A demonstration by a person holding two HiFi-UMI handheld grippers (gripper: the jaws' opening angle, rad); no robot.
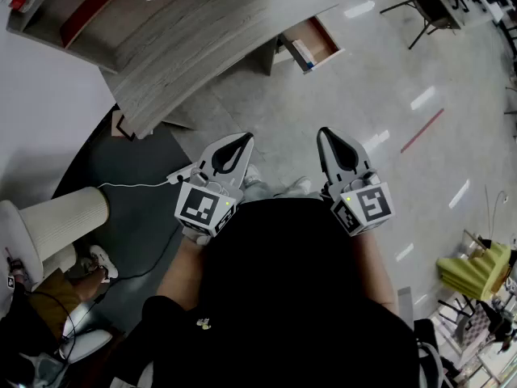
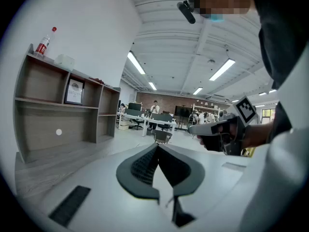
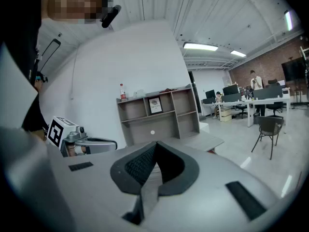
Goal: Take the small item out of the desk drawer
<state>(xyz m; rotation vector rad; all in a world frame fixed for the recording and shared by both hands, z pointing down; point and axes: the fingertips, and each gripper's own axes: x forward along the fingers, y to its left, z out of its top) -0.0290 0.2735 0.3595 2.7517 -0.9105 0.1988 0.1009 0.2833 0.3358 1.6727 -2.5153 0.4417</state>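
Note:
The curved grey desk (image 1: 202, 47) stands ahead at the upper left. Its drawer (image 1: 311, 43) is pulled out, and a small blue and white thing (image 1: 300, 53) lies at its near edge. Both grippers are held close to the body, far from the drawer. The left gripper (image 1: 242, 138) is shut with nothing in it, its tips meeting (image 2: 157, 146). The right gripper (image 1: 325, 133) is also shut and empty (image 3: 154, 144). Each shows in the other's gripper view: the right gripper (image 2: 227, 129) and the left gripper (image 3: 77, 139).
A shelf unit (image 2: 67, 110) (image 3: 159, 112) stands on the desk with a red-capped bottle (image 2: 44, 42) on top. A white cable (image 1: 137, 186) crosses a dark mat. A seated person's pale trouser leg (image 1: 56, 225) is at the left. A chair (image 1: 428, 6) stands far right.

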